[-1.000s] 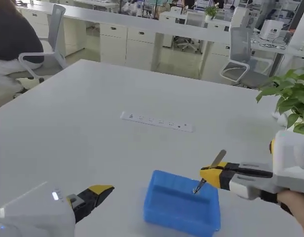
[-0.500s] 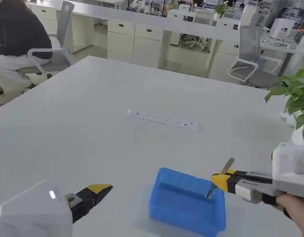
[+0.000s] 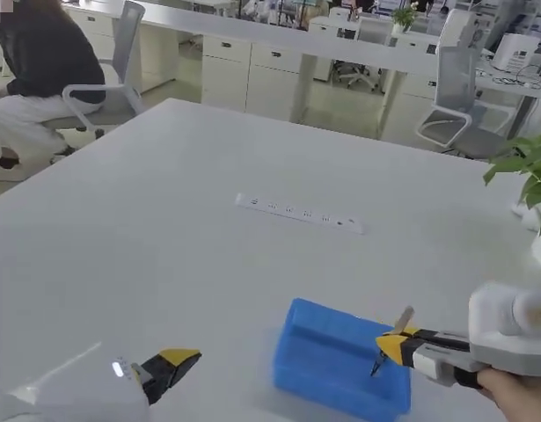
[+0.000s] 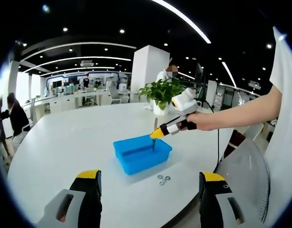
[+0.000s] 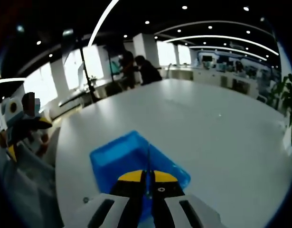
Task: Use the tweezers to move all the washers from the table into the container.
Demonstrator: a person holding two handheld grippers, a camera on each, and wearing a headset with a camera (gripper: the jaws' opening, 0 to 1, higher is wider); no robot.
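From the head we look forward and down on the table point(image 3: 164, 220). Both gripper views face the blue container point(image 4: 136, 164) from opposite sides, the right one nearer.

Cannot tell whether the tweezers point(image 3: 404, 318) hold anything: tips too small against the blue container point(image 3: 305, 378). Cannot count the washers point(image 4: 163, 179) beside it, mere specks. Loses most of the left tool point(image 3: 193, 357) past the head view's bottom edge, the right tool point(image 3: 384, 343) past its right.
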